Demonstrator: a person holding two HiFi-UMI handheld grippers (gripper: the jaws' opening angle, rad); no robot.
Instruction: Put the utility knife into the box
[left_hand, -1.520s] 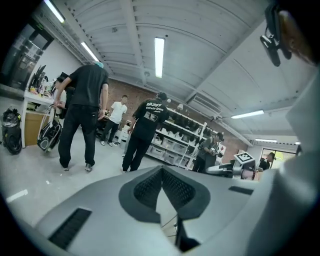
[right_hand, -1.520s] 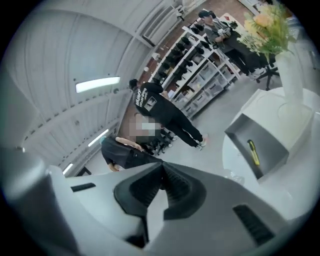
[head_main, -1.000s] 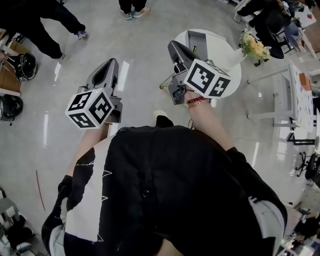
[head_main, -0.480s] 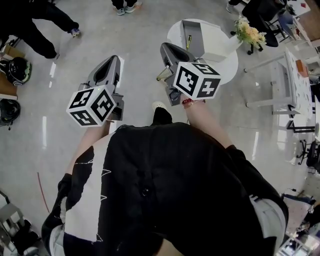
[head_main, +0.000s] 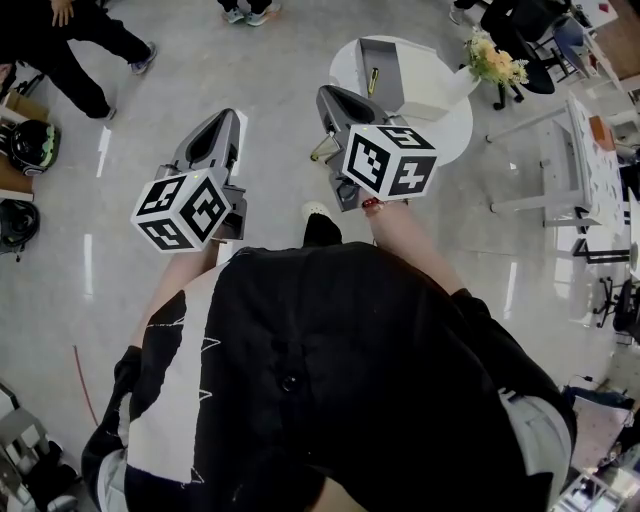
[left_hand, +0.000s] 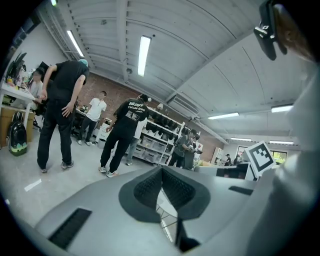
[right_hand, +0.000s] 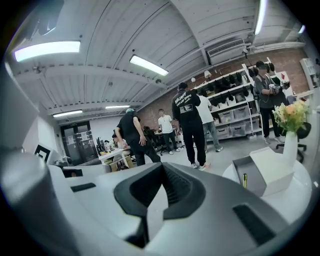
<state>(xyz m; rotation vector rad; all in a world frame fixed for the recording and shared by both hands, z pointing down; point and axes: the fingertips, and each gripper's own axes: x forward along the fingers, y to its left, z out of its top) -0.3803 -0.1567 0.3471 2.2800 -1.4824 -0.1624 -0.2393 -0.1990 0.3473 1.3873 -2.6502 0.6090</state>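
Right gripper (head_main: 328, 100) and left gripper (head_main: 222, 122) are hovering raised, head view. Left gripper view: my jaws are meeting, empty. Right gripper view: same; utility knife (right_hand: 244, 181) is seemingly lying in the box (right_hand: 256, 172); I am advising closer verification.

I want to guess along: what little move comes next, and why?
Probably step towards the round white table. The left hand-held gripper and right hand-held gripper are shut, empty and short of it, while the small yellow utility knife seems to lie in the grey open box already, so check closer.
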